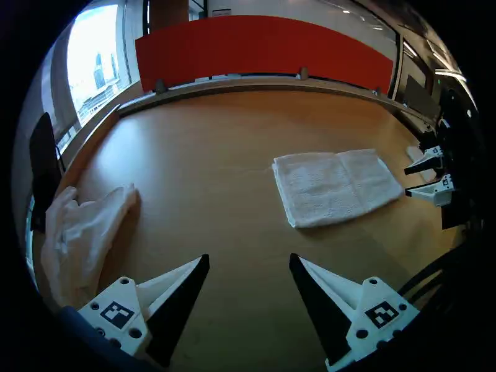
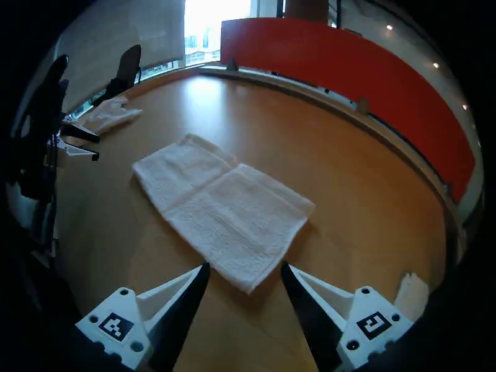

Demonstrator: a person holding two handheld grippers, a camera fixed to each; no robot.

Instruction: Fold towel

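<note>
On the wooden table (image 1: 211,149), we are holding both tongs open near a partly folded towel (image 2: 223,208).

Our right gripper (image 2: 245,265) is hanging with its fingers spread and empty just short of the towel's nearest corner, while our left gripper (image 1: 248,256), equally agape, is facing the towel from farther off. We are judging the white terry as light, limp and grippy, likely to sag and drag, so we are favouring pinches at the two corners of one short edge, both layers together. Bare wood is lying all around; a crumpled cloth (image 1: 84,229) is sitting well apart, and the red partition (image 1: 260,49) is bounding the far edge.
</note>
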